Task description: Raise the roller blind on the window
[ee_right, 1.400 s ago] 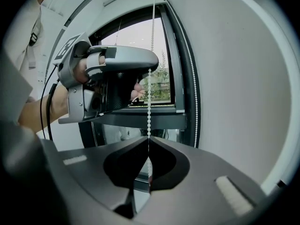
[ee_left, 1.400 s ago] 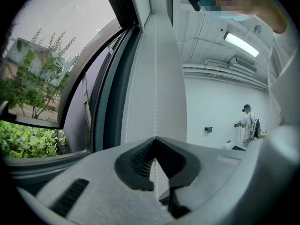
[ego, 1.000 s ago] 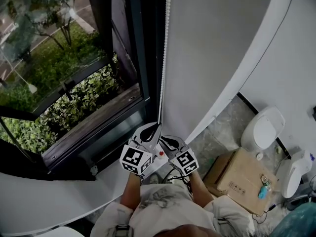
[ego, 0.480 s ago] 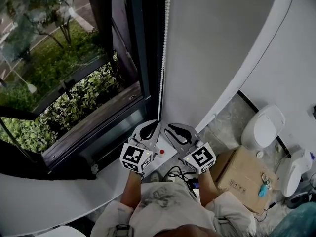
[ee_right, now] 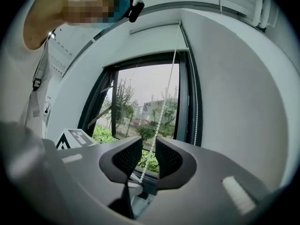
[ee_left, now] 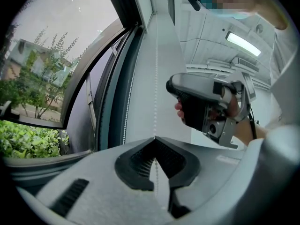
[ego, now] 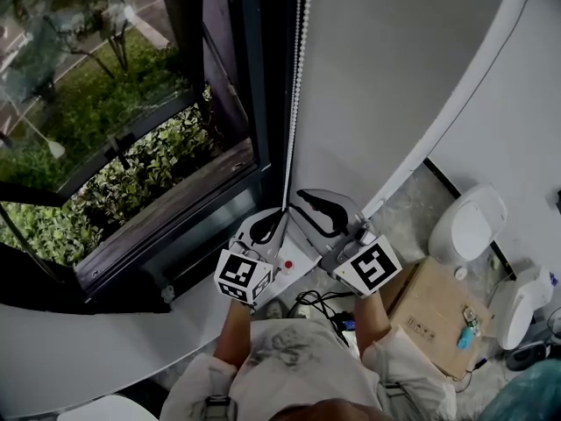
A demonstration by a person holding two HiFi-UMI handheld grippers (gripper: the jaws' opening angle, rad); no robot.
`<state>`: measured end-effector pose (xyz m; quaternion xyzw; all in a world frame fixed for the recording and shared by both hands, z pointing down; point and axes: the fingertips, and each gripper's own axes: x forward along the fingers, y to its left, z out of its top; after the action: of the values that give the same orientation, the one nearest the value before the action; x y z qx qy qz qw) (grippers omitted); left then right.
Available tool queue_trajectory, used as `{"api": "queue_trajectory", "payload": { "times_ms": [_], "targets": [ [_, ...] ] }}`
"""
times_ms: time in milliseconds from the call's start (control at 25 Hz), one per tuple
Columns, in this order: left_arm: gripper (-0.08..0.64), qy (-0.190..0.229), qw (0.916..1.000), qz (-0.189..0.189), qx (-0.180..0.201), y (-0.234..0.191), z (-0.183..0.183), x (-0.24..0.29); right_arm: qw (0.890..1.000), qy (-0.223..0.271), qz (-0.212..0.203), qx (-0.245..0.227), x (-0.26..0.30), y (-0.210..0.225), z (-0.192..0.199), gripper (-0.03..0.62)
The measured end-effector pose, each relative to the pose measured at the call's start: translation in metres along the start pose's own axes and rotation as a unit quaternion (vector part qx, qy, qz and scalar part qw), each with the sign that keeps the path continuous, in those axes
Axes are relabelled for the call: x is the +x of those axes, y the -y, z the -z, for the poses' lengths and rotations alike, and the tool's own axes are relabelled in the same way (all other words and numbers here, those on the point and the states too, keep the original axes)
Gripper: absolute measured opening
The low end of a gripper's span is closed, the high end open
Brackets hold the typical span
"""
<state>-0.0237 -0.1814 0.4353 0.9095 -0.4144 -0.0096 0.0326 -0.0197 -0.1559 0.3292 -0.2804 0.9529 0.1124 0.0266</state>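
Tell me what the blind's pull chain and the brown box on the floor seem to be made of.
Bead chain: a string of small, even white beads, probably plastic; too fine to judge its sheen. Box: matte brown cardboard, going by its flat tan faces, folded edges and printed marks.

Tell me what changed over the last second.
The right gripper moved away from beside the left gripper, up and to the right, clear of the white bead chain. Its jaws now stand apart, clamping nothing. The left gripper stayed low, shut on the chain. The grey roller blind shows no visible change.
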Motion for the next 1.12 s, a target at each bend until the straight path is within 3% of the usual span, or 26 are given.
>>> {"api": "queue_trajectory", "payload": {
  "times_ms": [160, 520, 720, 1120],
  "targets": [
    [0.011, -0.001, 1.0, 0.002, 0.0, 0.002, 0.0, -0.001, 1.0, 0.027, 0.0, -0.005, 0.01, 0.003, -0.02, 0.101],
    [0.011, -0.001, 1.0, 0.007, 0.001, 0.005, 0.002, -0.001, 1.0, 0.013, 0.01, -0.016, 0.024, 0.012, -0.026, 0.097],
    [0.011, 0.0, 0.9999, 0.01, 0.001, 0.007, 0.0, -0.002, 1.0, 0.01, 0.017, -0.013, 0.026, 0.015, -0.026, 0.055],
    [0.011, 0.001, 0.9999, 0.014, 0.001, 0.008, 0.0, -0.003, 0.999, 0.026, 0.021, 0.041, 0.025, 0.016, -0.024, 0.014]
  ]
}}
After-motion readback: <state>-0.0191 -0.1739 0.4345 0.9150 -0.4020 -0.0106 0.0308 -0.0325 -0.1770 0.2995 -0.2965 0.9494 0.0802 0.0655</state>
